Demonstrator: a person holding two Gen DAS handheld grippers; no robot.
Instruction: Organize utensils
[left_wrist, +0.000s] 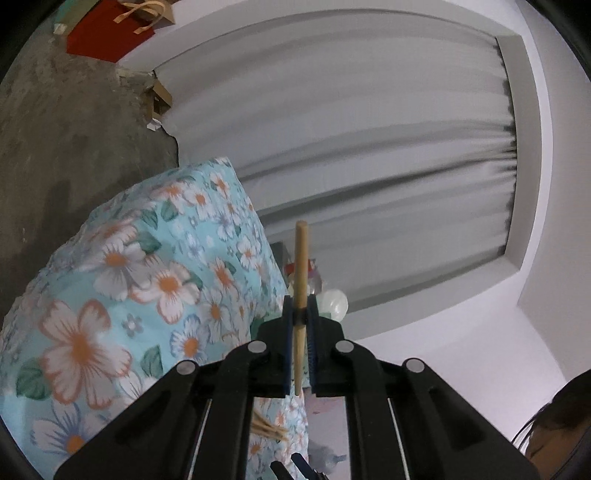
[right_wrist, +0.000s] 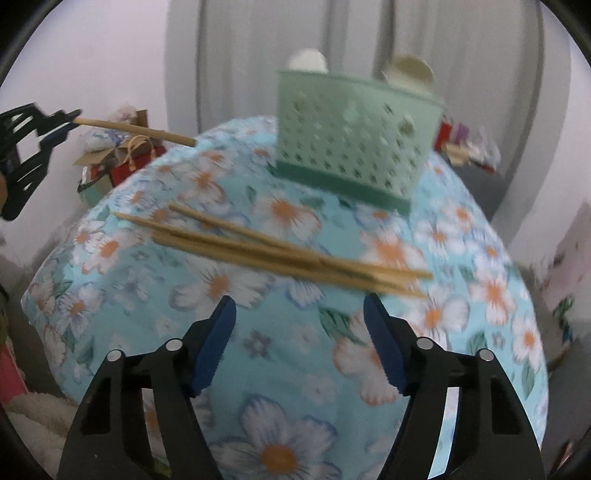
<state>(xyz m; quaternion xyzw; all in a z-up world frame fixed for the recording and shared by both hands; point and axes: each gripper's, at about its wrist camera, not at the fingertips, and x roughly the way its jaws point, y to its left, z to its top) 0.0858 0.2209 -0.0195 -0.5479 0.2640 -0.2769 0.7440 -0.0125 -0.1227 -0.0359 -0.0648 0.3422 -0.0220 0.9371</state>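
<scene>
My left gripper (left_wrist: 300, 312) is shut on a wooden chopstick (left_wrist: 300, 266) and holds it in the air beside the table. In the right wrist view the left gripper (right_wrist: 68, 120) is at the far left with the chopstick (right_wrist: 136, 130) pointing right. Several wooden chopsticks (right_wrist: 266, 251) lie in a loose bundle on the floral cloth. A green perforated utensil basket (right_wrist: 354, 136) stands behind them with two pale spoons (right_wrist: 408, 70) sticking up. My right gripper (right_wrist: 300, 306) is open and empty, just in front of the bundle.
The table (right_wrist: 288, 369) is covered in a light blue floral cloth and drops off on all sides. Red gift bags and clutter (right_wrist: 122, 158) sit on the floor to the left. Grey curtains (left_wrist: 369, 147) hang behind.
</scene>
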